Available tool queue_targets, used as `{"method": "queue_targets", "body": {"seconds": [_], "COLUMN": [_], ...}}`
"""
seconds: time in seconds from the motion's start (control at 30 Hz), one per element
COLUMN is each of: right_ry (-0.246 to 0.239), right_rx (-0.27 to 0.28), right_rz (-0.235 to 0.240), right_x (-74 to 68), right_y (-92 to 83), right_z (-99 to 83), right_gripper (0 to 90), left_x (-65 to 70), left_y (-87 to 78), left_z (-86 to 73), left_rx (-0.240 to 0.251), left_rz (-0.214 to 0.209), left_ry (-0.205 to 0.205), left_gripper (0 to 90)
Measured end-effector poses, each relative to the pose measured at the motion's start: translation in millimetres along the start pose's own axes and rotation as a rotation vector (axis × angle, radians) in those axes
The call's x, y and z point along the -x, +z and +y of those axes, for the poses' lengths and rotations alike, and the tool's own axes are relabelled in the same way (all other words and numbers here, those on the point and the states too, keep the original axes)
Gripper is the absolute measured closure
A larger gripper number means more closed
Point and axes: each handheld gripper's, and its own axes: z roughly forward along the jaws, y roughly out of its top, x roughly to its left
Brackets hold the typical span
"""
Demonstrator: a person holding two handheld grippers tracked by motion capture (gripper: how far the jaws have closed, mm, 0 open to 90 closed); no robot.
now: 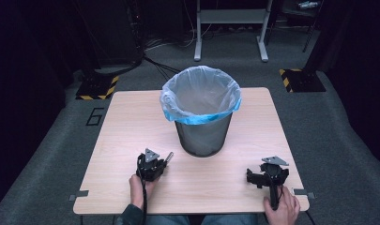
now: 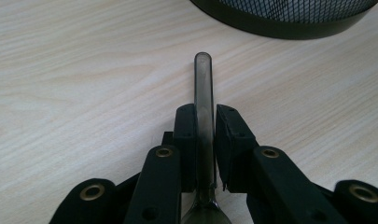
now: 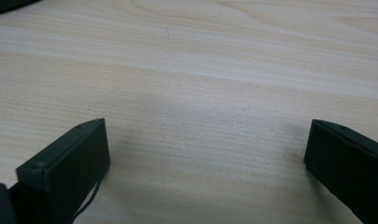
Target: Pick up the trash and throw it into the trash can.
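Black mesh bin with blue-rimmed clear liner; pale woodgrain table.

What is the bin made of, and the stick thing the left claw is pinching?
The bin looks like black metal mesh: fine holes show through its wall, above a solid dark bottom band. Its liner looks like thin, see-through, crinkly plastic with a blue edge. The stick thing in the left claw looks like a spoon handle, dark and glossy; smoky plastic or metal, hard to tell.

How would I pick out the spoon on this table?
Find the black mesh bin with the blue-edged liner mid-table. Just left of its base, the left gripper is shut on the spoon, a slim, dark, translucent handle pointing toward the bin, unlike the open, empty right gripper.
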Motion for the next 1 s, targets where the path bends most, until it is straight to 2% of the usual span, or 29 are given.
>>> {"method": "queue_targets", "body": {"seconds": [0.17,0.43,0.57,0.77,1.0], "right_ry": [0.000,0.000,0.000,0.000,0.000], "right_rx": [0.000,0.000,0.000,0.000,0.001], "right_rz": [0.000,0.000,0.000,0.000,0.000], "right_x": [0.0,0.0,0.0,0.0,0.0], "right_y": [0.0,0.1,0.0,0.1,0.1], "right_z": [0.0,0.0,0.0,0.0,0.0], "right_gripper": [0.0,0.0,0.0,0.0,0.0], "left_x": [-4.9,-11.3,-13.3,-12.7,-10.6], "left_y": [-7.4,-20.5,-23.8,-24.9,-30.9], "left_z": [3.6,10.7,12.3,16.9,25.3], "left_rx": [0.018,0.041,0.053,0.076,0.095], "left_rz": [-0.003,0.010,0.008,0.010,0.022], "left_ry": [-0.017,0.002,-0.004,-0.005,0.021], "left_gripper": [78.9,79.0,79.1,79.1,79.1]}}
